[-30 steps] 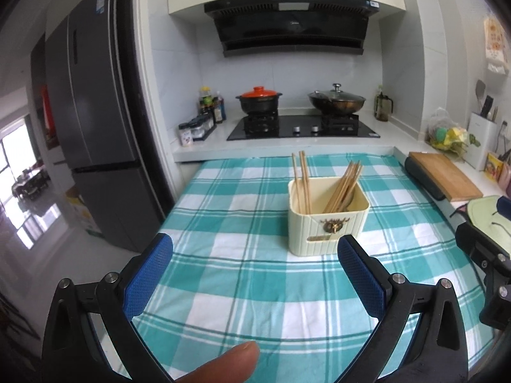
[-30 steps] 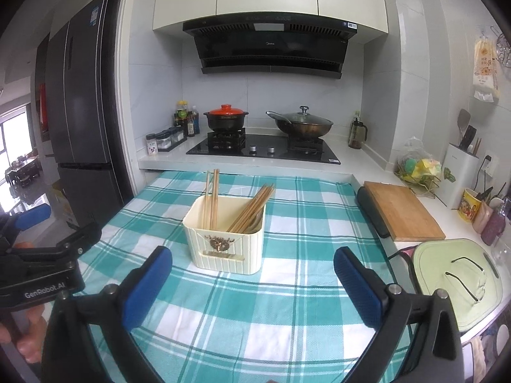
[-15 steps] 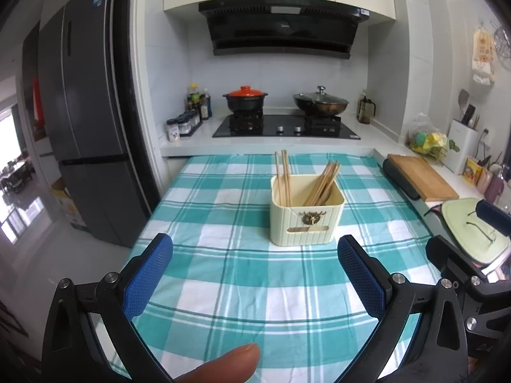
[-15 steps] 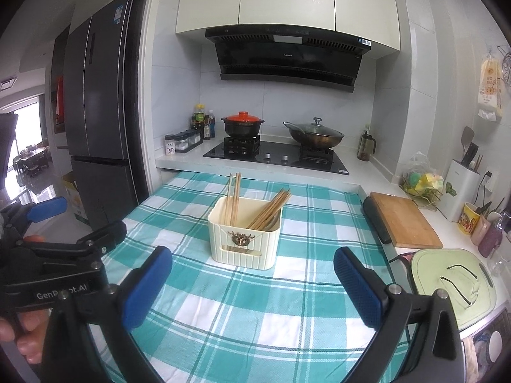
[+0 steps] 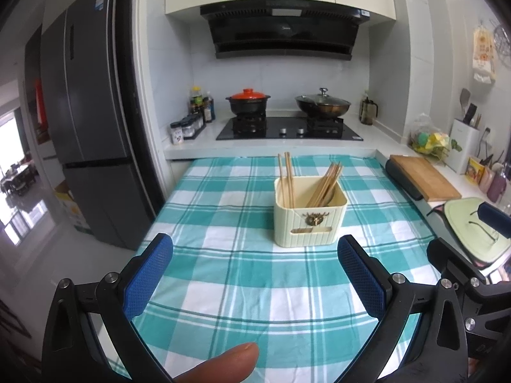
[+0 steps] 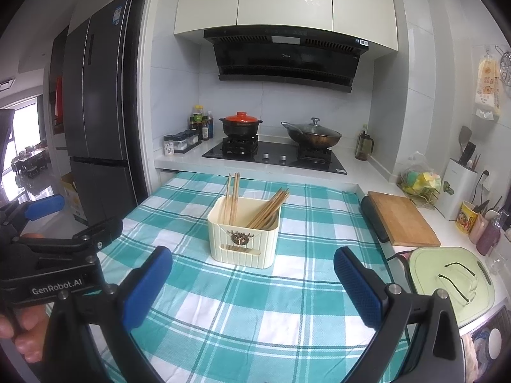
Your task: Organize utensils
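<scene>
Chopsticks (image 5: 287, 175) stand in the cream utensil holder (image 5: 309, 220) at frame centre on the checked tablecloth (image 5: 249, 287), lower in view than a moment ago. Left gripper (image 5: 254, 274) and right gripper (image 6: 252, 281) both hover released, empty, each nearer than before.
</scene>
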`<state>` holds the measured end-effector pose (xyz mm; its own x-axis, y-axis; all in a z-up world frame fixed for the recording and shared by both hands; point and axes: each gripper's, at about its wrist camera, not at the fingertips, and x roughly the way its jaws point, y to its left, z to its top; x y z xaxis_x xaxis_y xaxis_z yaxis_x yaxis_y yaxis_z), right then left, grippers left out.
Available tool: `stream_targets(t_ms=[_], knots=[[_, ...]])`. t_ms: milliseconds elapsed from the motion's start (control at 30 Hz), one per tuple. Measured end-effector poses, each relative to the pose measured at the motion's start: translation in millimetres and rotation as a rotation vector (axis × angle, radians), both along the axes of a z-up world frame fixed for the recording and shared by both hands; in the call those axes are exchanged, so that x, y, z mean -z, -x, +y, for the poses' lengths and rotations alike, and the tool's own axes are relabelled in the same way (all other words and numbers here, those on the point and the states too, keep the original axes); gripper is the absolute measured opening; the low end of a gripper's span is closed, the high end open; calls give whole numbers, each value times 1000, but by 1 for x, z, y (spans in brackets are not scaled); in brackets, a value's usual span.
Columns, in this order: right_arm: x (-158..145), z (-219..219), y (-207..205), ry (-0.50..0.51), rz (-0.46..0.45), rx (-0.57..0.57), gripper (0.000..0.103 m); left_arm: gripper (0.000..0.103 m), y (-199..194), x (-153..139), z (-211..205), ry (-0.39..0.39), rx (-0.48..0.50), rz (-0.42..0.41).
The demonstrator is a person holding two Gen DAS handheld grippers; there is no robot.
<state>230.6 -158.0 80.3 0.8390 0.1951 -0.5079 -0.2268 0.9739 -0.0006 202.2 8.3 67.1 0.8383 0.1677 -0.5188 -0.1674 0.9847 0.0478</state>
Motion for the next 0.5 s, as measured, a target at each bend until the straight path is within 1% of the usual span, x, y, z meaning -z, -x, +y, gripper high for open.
stream_targets(t_ms=[500], knots=[[-3, 1, 3, 4, -6, 4, 103, 103, 1, -1, 0, -1, 4, -3]])
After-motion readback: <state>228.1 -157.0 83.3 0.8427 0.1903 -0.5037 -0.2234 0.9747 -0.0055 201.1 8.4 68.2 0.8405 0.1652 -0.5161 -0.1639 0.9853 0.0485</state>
